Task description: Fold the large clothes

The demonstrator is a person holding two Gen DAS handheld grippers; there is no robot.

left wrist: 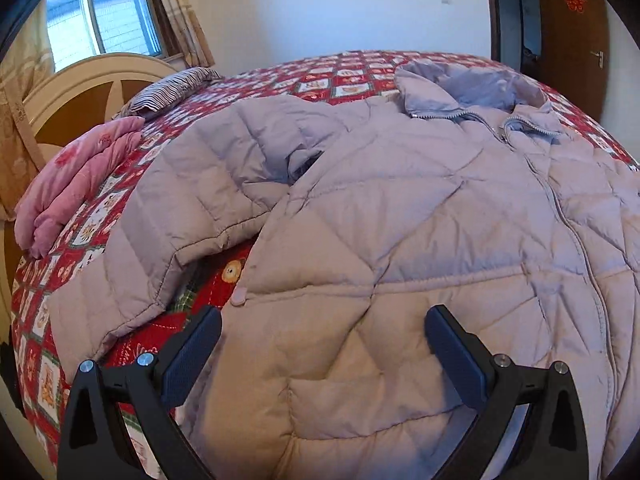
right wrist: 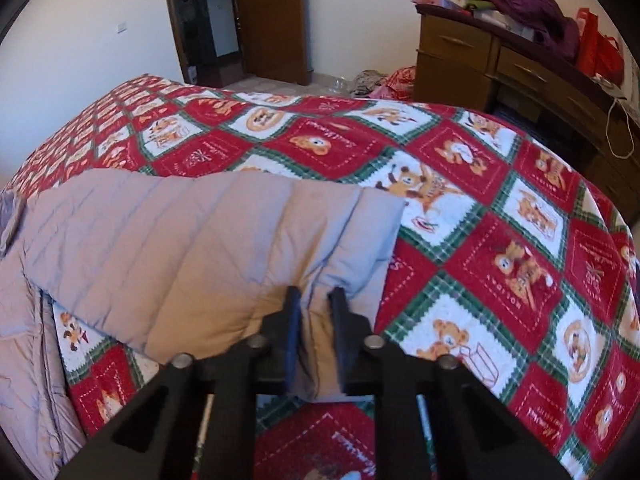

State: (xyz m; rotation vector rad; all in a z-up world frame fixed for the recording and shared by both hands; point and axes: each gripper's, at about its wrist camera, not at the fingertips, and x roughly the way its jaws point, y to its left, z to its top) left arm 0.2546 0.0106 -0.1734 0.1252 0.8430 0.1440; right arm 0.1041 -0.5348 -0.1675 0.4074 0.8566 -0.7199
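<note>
While the jacket lies spread on the bed, these are my notes for the fold.
Jacket: the quilted lilac jacket (left wrist: 400, 216) lies front up on the red patchwork bedspread (right wrist: 500, 208), zipper (left wrist: 560, 208) closed most of the way, collar towards the far edge.
Right gripper: my right gripper (right wrist: 314, 300) is clamped on the cuff end of the right sleeve (right wrist: 200, 232), fabric pinched between its nearly closed jaws.
Left gripper: my left gripper (left wrist: 322, 320) hovers over the hem area of the body, jaws wide apart and holding nothing.
Left sleeve: the other sleeve (left wrist: 168, 220) lies angled out beside the body, not yet folded.
Step in hand: I judge this to be carrying the right sleeve across the chest.
How to do it well: I would keep the grip firm, lift just enough to clear the puffy quilting, lay the sleeve flat along the zipper line, and use the left gripper to pin the body so it does not drag.
Risk: slippery padded fabric may slide or spring back.
</note>
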